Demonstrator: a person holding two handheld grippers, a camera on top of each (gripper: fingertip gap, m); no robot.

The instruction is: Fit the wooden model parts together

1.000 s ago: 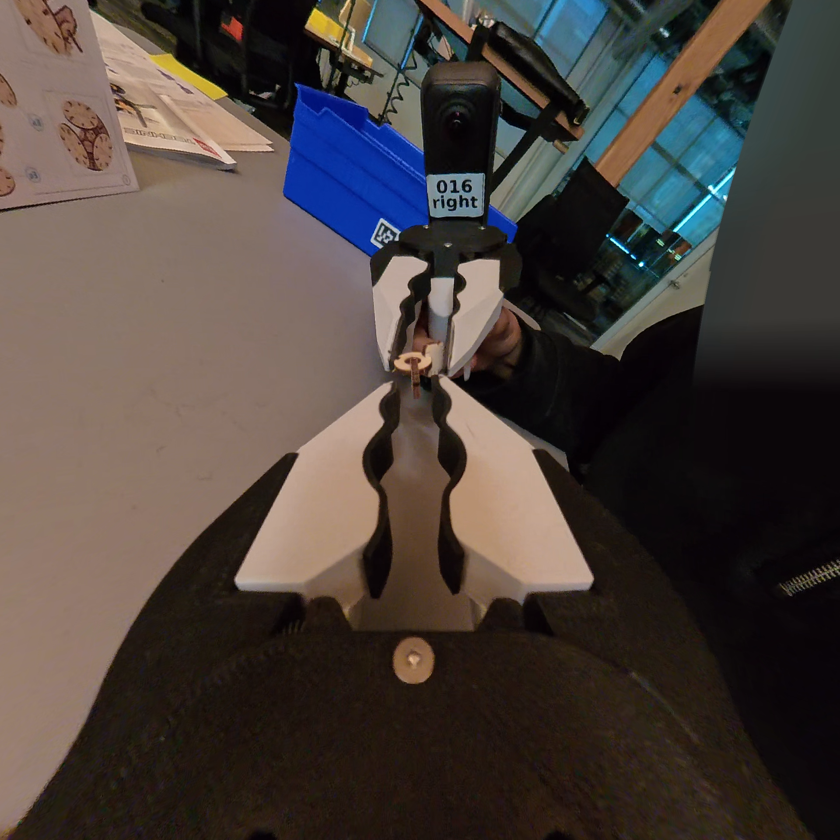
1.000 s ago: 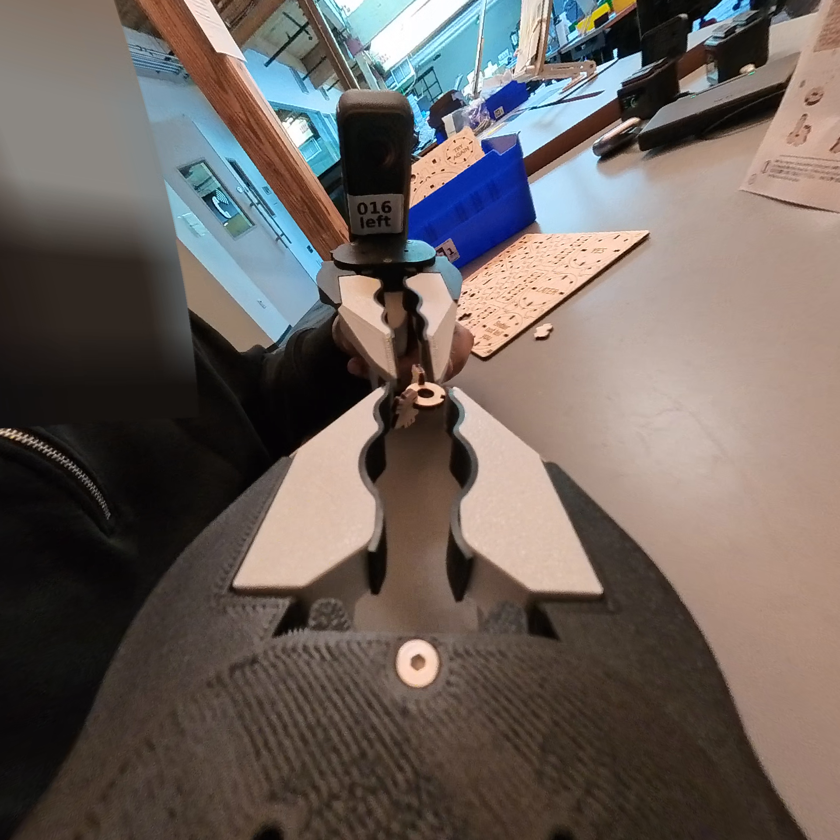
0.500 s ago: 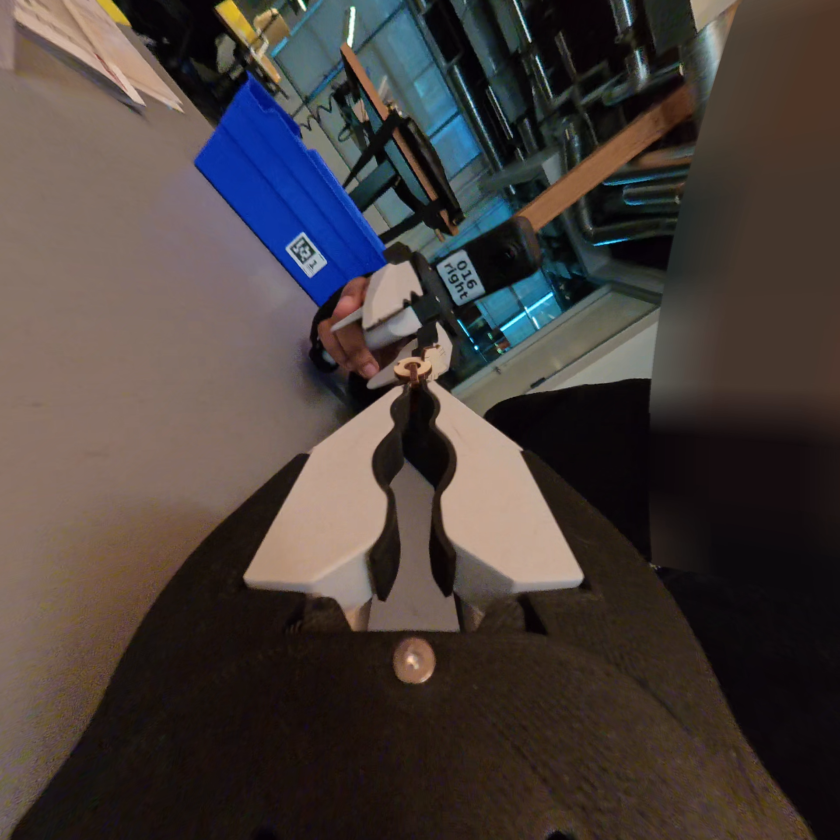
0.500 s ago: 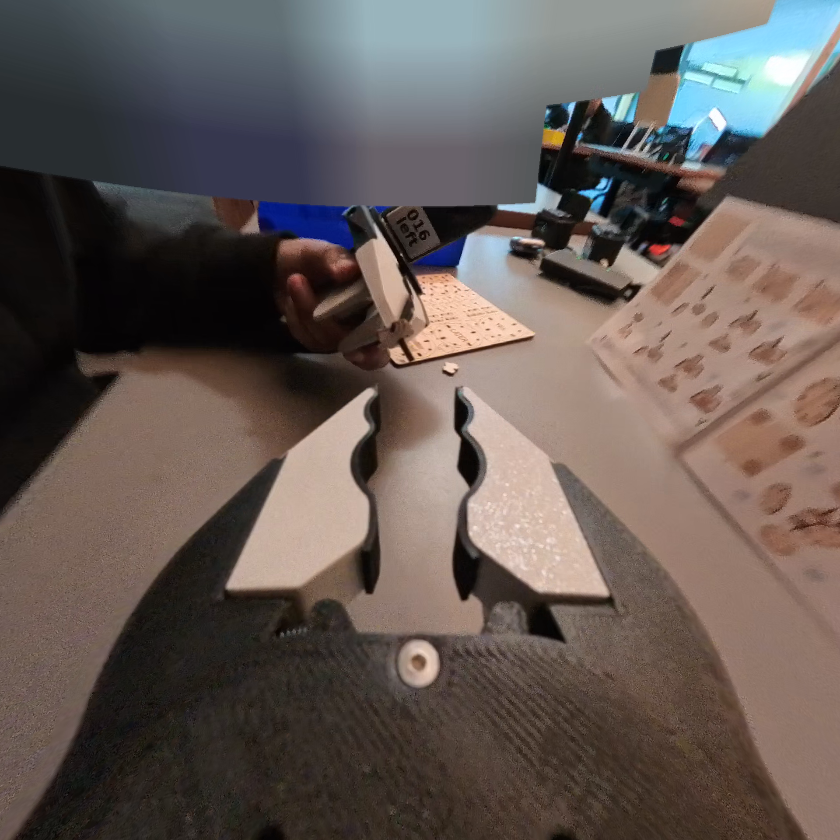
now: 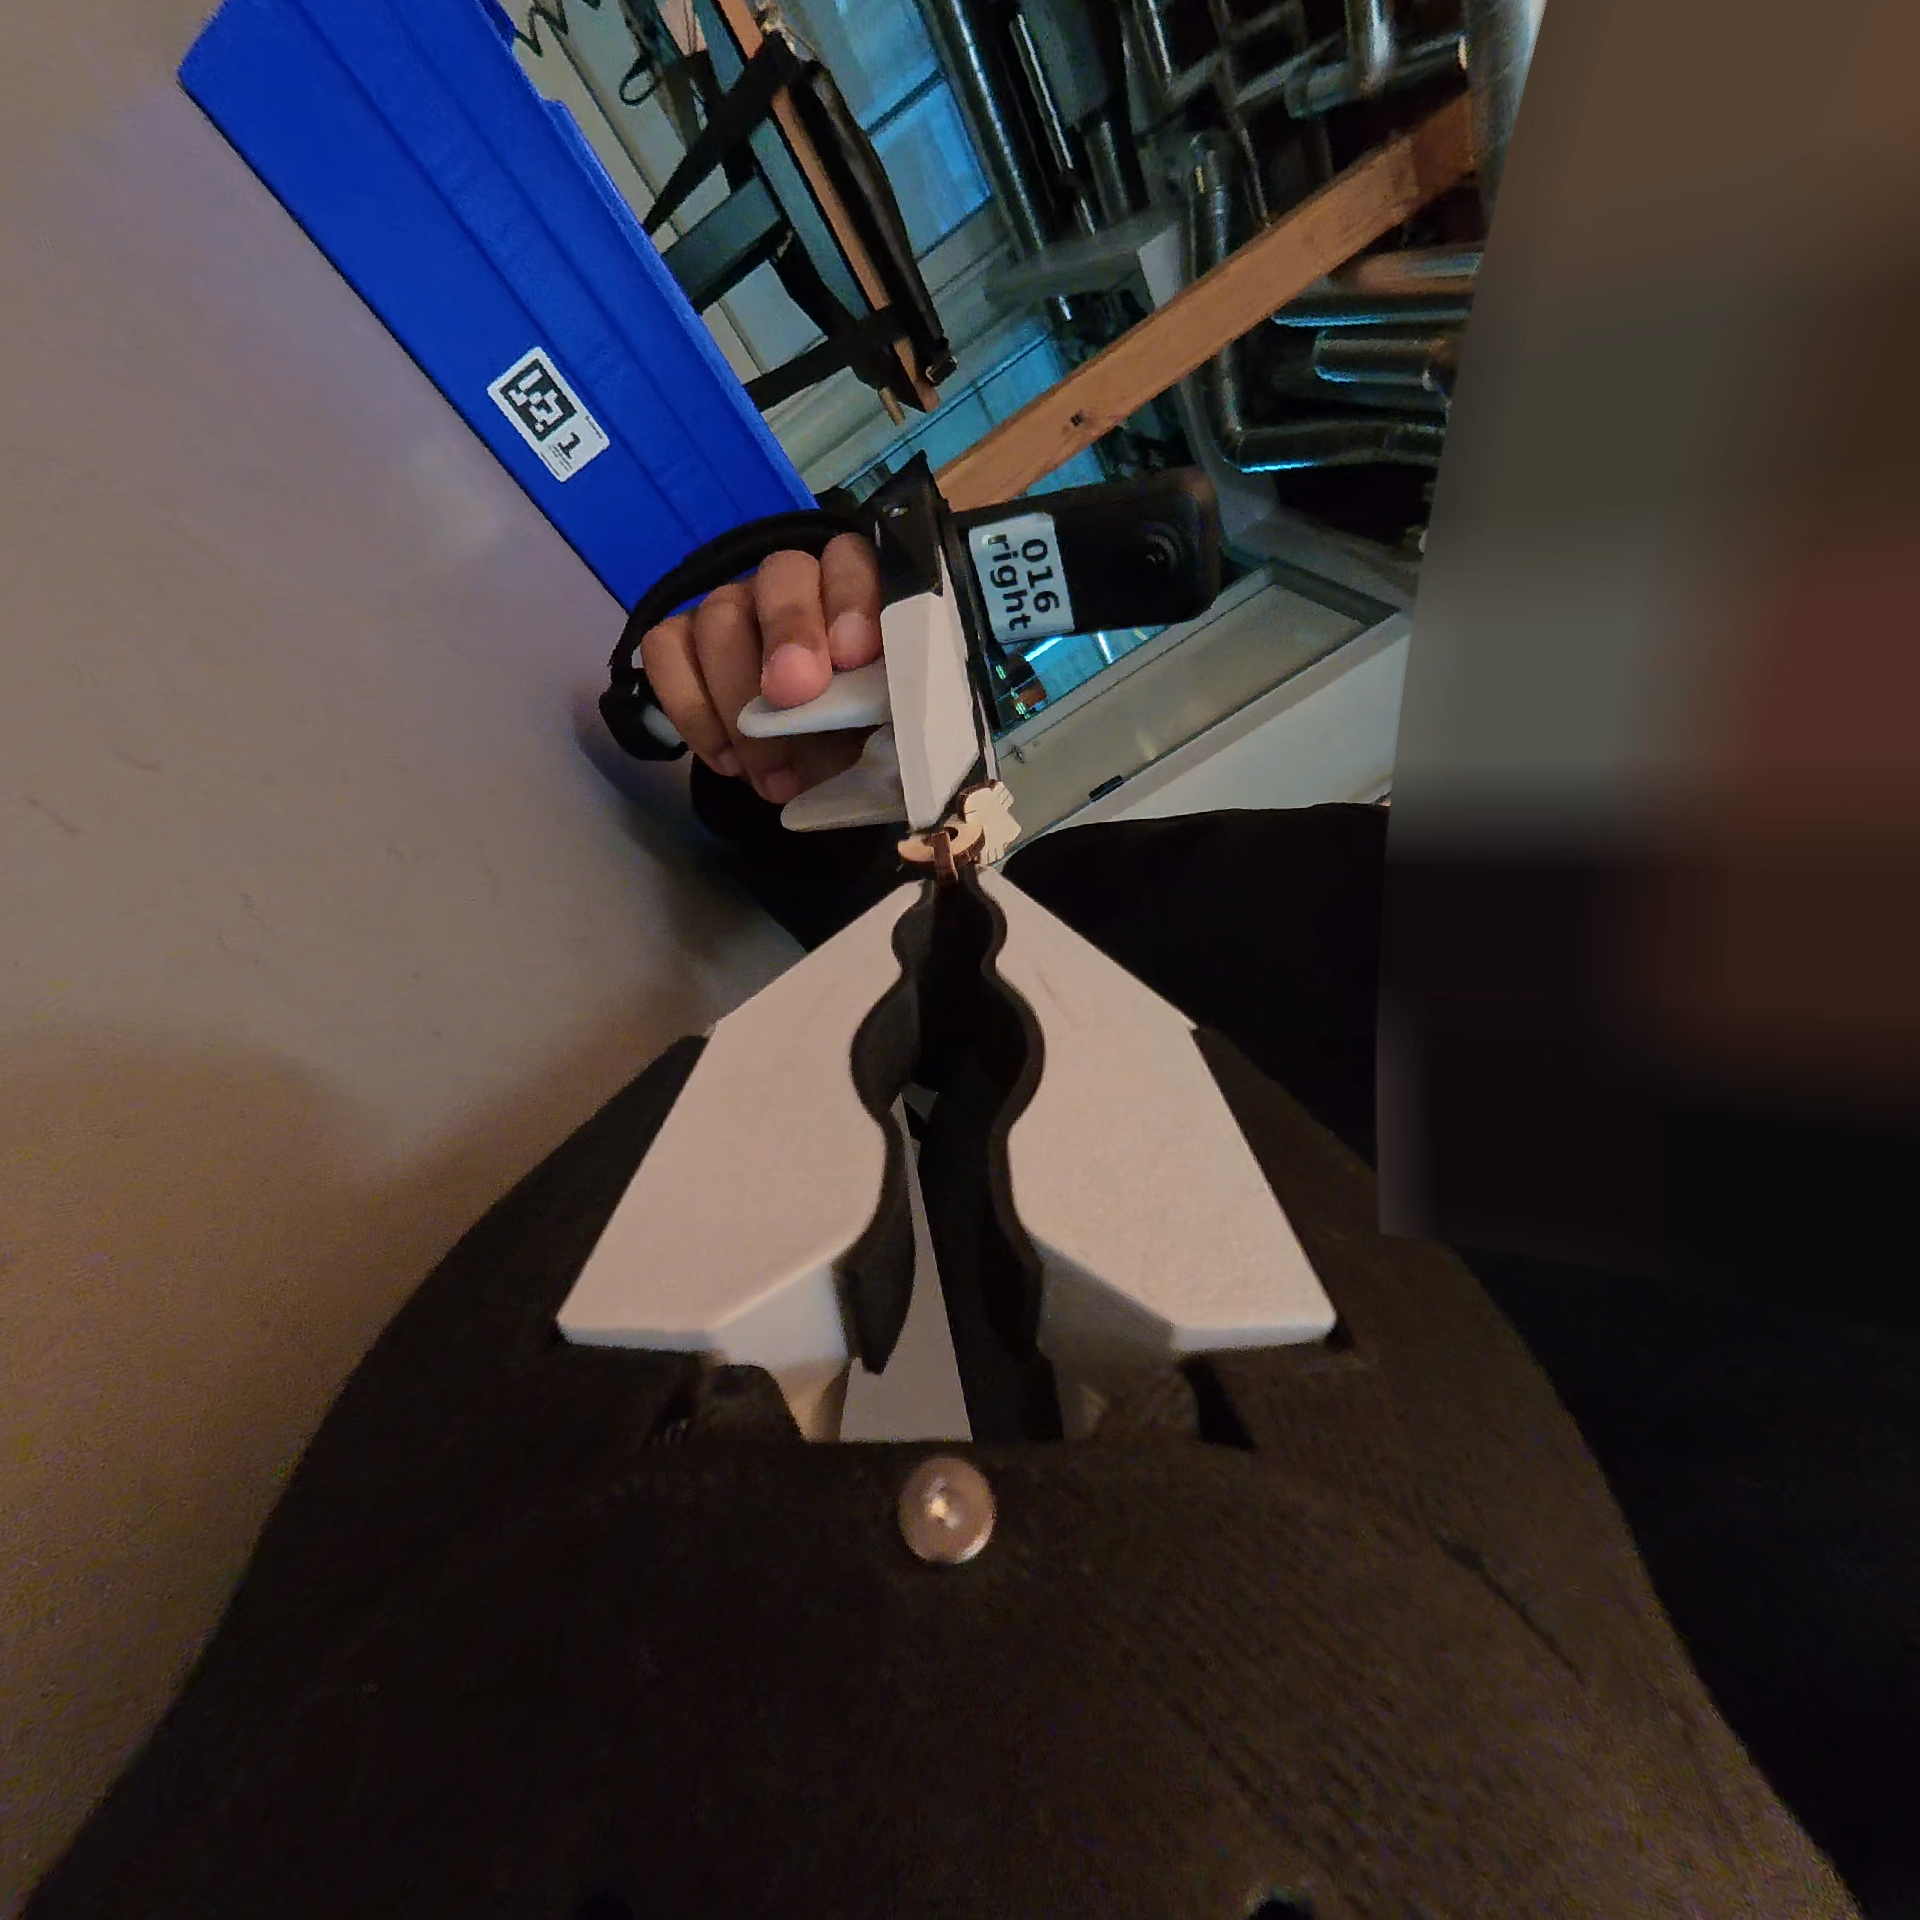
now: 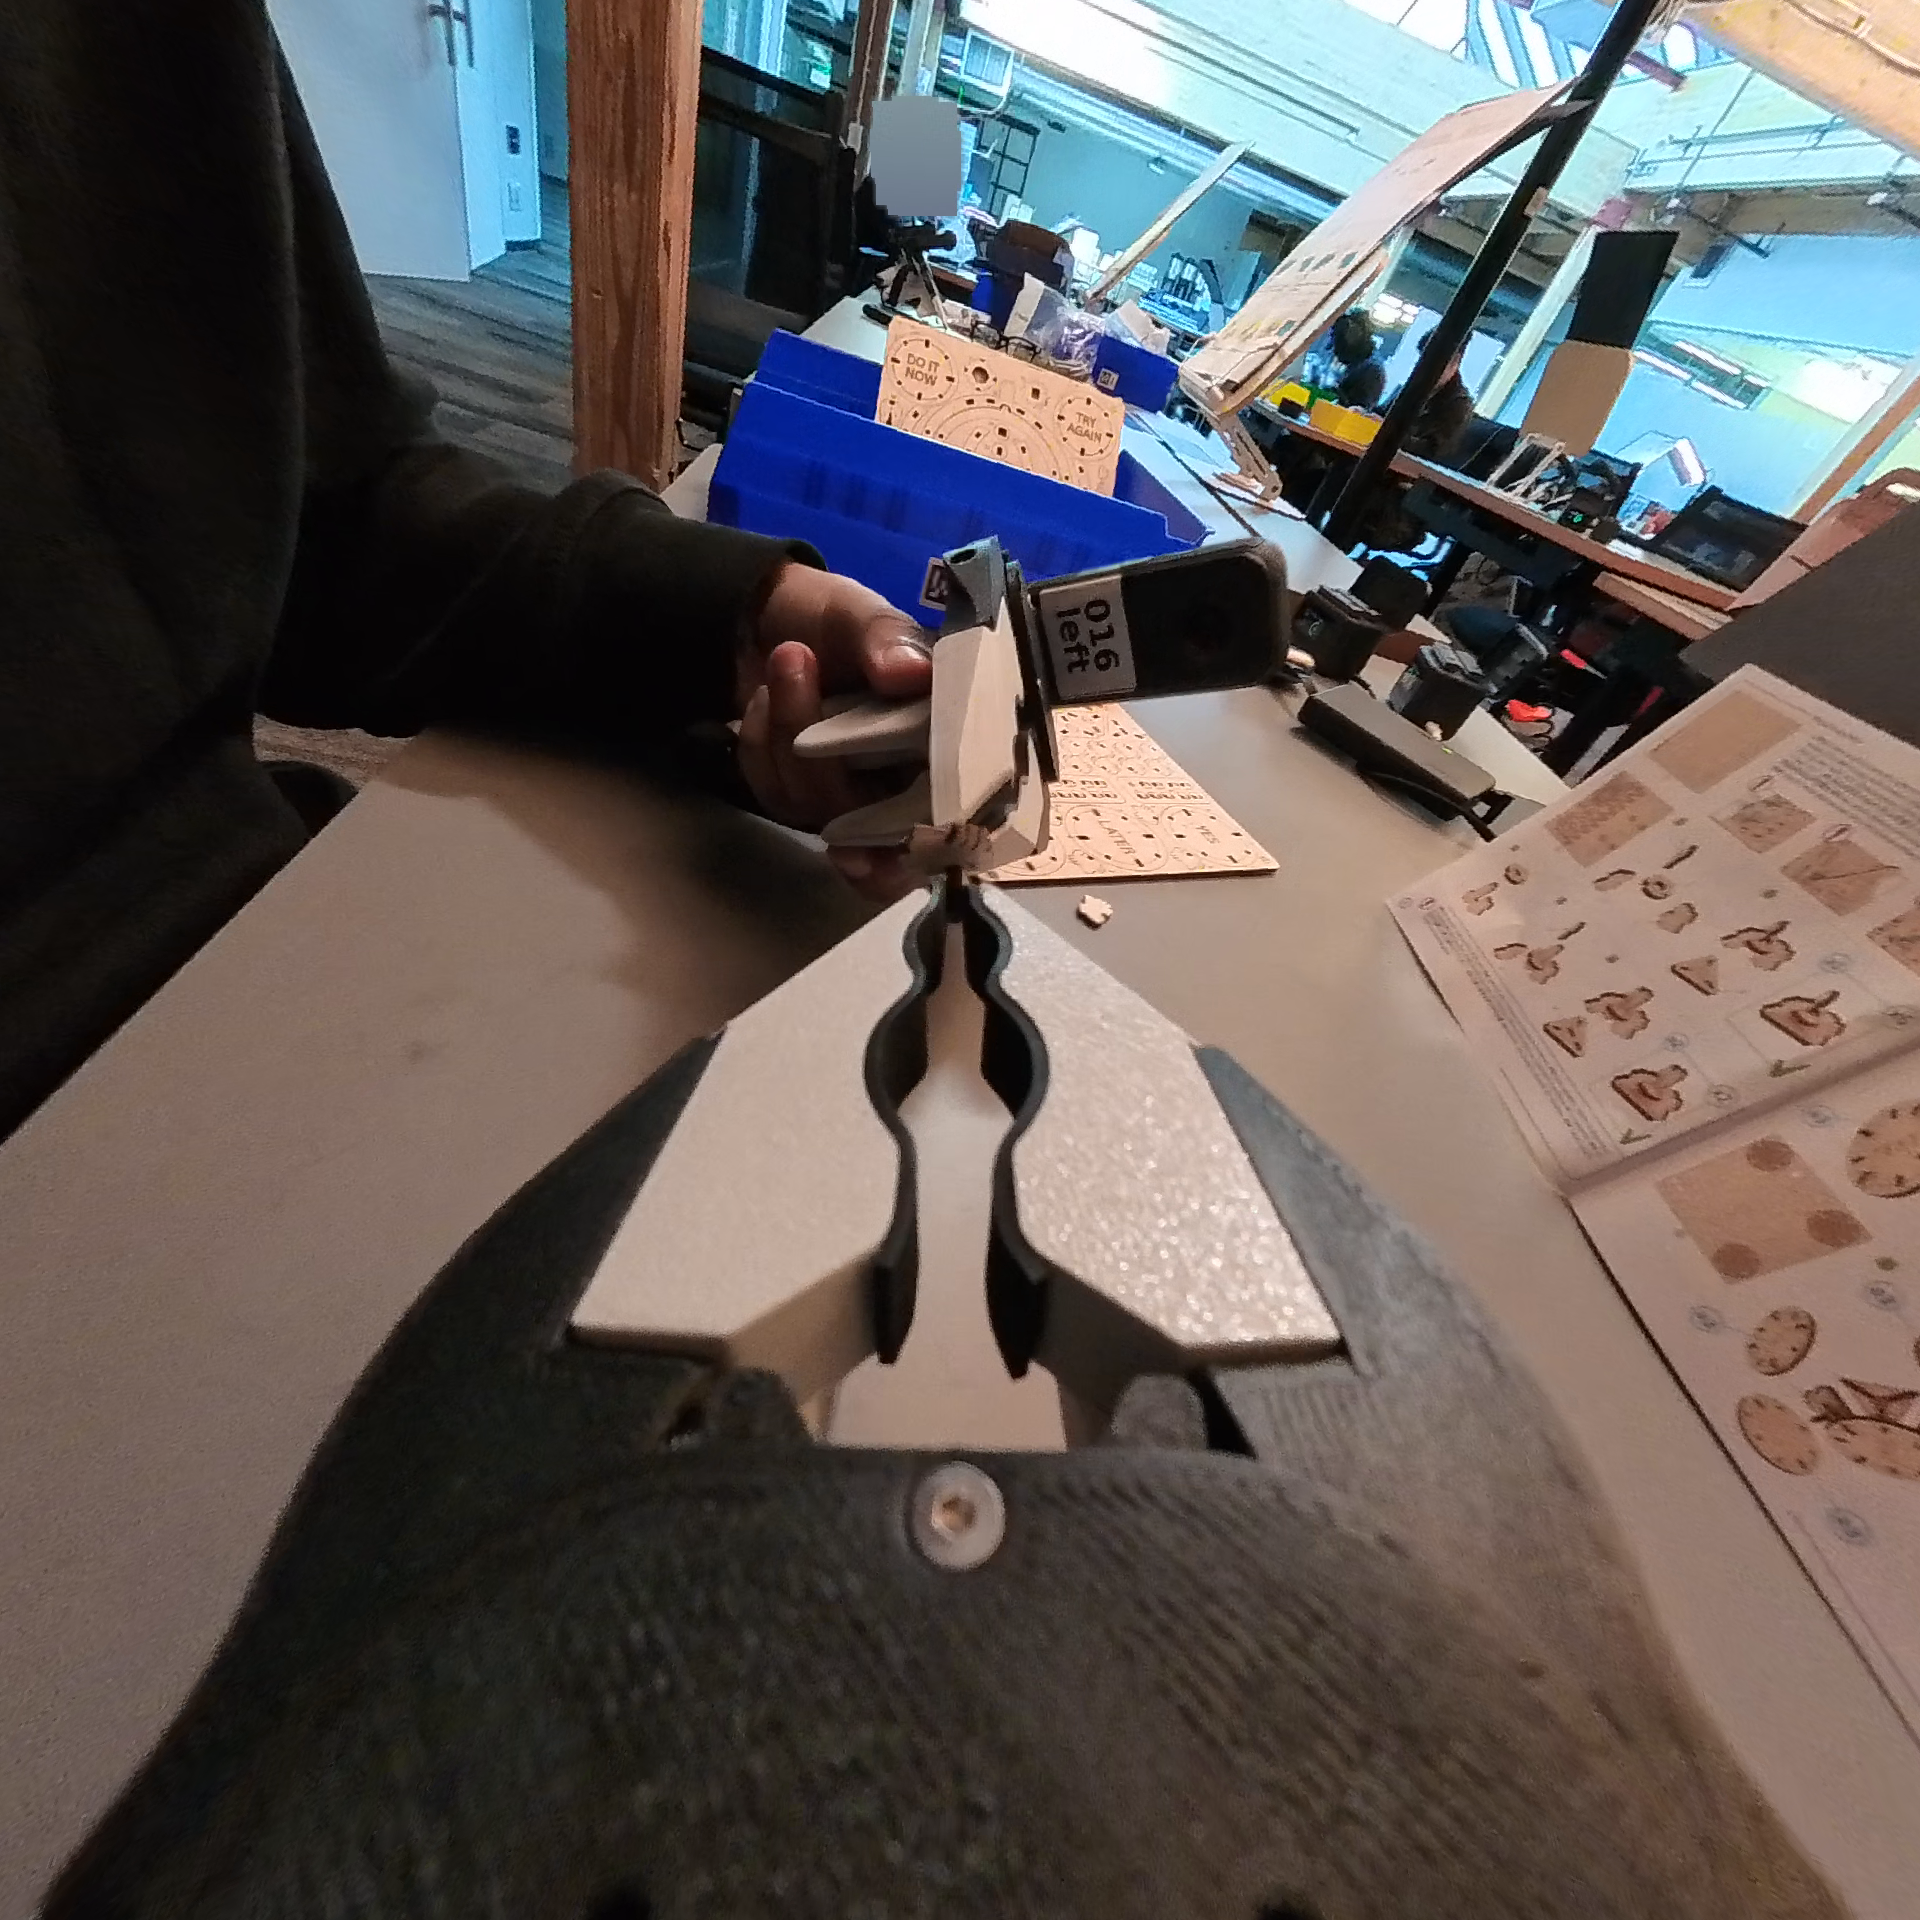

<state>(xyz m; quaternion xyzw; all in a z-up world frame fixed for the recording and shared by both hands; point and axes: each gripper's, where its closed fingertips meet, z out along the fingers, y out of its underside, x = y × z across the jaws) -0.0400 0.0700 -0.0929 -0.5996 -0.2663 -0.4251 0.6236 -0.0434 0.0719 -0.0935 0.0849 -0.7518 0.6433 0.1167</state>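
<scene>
Your left gripper (image 5: 943, 871) is closed on a thin wooden peg with a small ring (image 5: 938, 844) on it. Your right gripper (image 6: 951, 902) is closed on a thin piece too, tip to tip with the left. Both hang over the table (image 6: 312, 987) near its front edge, keeping the little parts steady.

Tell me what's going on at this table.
A person holds a gripper in each hand, tip to tip above the grey table. The left gripper and right gripper both pinch one small wooden assembly from opposite sides. Behind lie a laser-cut wooden sheet, a loose wooden piece, instruction sheets and a blue bin.
</scene>
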